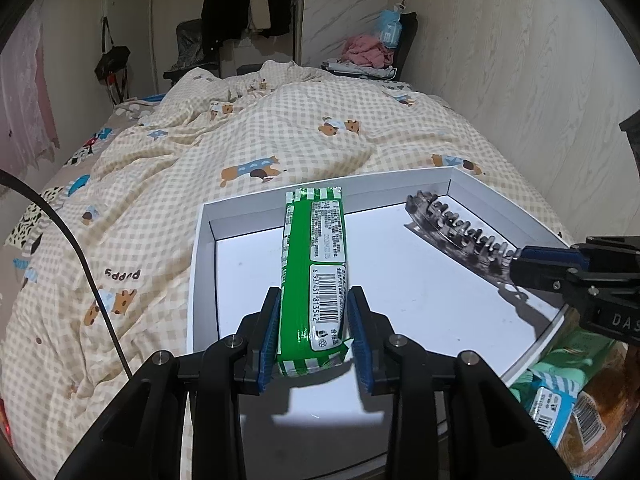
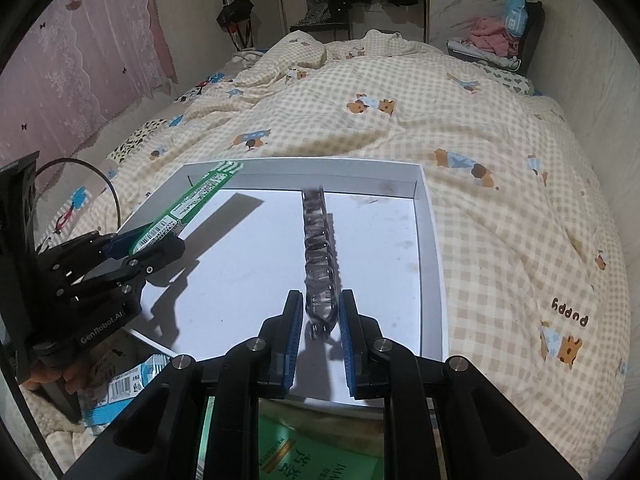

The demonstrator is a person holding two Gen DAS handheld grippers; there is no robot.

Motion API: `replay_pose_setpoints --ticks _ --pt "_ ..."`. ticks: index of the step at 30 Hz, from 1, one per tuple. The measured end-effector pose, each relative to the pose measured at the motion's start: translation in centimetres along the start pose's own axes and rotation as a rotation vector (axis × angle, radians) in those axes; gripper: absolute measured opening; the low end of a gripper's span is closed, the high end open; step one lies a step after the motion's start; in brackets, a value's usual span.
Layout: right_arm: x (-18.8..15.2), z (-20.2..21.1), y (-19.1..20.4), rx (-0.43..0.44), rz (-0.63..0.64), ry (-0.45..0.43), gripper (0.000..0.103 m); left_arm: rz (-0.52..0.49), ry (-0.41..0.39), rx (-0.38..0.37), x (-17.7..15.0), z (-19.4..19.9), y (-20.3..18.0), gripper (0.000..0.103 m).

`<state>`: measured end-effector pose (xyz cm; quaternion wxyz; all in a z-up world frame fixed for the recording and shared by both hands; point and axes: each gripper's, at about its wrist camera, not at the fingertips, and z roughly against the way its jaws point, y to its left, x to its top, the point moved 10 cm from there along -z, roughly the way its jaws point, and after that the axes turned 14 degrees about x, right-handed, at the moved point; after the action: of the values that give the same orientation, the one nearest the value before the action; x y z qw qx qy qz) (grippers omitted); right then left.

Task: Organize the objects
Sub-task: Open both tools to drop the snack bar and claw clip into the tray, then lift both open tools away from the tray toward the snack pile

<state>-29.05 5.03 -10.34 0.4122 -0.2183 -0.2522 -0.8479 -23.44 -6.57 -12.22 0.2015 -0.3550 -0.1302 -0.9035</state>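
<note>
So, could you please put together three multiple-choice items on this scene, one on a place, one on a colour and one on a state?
1. Where does the white tray rest?
A. on a checked quilt
B. on a wooden floor
C. on a glass desk

2. What colour is the packet in the left tongs?
A. red
B. green
C. black

3. How do the right tongs stand?
A. wide open and empty
B. shut on the hair clip
C. shut on a spoon

Answers:
1 A, the checked quilt surrounds the tray.
2 B, its wrapper is green with a white label.
3 B, the blue pads press the clip's near end.
</note>
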Motion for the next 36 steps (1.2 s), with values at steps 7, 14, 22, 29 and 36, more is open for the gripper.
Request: replay_pose_setpoints --ticks 7,14,22,29,36 --pt "-0.1 0.3 0.2 -0.024 0.022 -0.012 0.062 0.003 -0.002 0.010 0.0 0.1 0.2 0.047" --pt "0.0 0.4 0.5 -0.023 0.031 -0.017 0.062 0.001 -0.009 0.013 0.0 0.1 0.3 0.056" --pt "0.0 0.6 0.8 0.003 0.026 -0.028 0.062 0.006 -0.037 0.024 0.6 0.6 0.5 0.075" --pt "0.3 1.1 1.2 0.016 0.038 -0.054 0.062 0.030 -0.066 -0.004 1.0 1.5 0.9 0.077" --pt "0.8 2.2 2.0 0.048 0.046 -0.091 0.062 0.062 -0.124 -0.025 2.0 3.2 1.5 0.077"
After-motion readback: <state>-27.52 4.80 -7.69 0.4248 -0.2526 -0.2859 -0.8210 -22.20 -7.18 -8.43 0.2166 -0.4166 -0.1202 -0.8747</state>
